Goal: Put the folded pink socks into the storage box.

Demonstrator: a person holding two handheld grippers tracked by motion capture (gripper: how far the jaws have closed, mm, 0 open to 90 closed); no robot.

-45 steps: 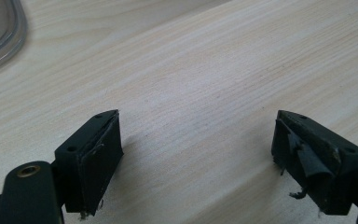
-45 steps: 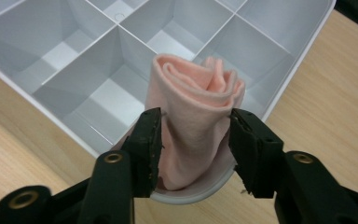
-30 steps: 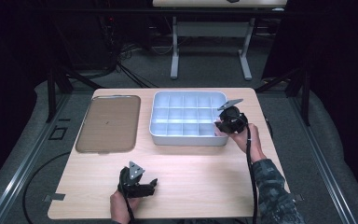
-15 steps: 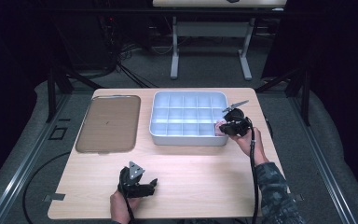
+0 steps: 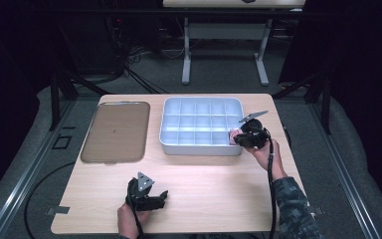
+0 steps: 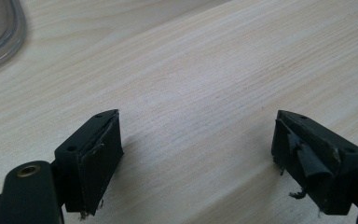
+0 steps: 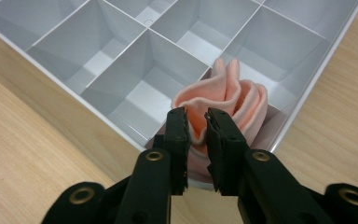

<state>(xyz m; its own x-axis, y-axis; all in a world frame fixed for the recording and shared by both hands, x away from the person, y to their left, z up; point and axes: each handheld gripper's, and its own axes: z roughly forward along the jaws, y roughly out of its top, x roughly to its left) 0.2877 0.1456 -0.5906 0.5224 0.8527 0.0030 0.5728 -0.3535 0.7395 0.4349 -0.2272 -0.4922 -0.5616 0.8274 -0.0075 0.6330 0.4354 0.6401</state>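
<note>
My right gripper (image 7: 196,122) pinches the folded pink cloth (image 7: 228,100) in the divided tray's (image 5: 199,148) near corner compartment, so I judge release comes next; my left gripper (image 6: 198,154) rests spread on the table (image 6: 205,70).

The light wooden desk (image 5: 214,184) is bare across its near half, so a hand can slide there. The grey plastic tray with many small boxes (image 5: 199,107) and the flat brown tray (image 5: 114,132) block the far half. A folded pink cloth (image 7: 223,100) fills the near right box.
</note>
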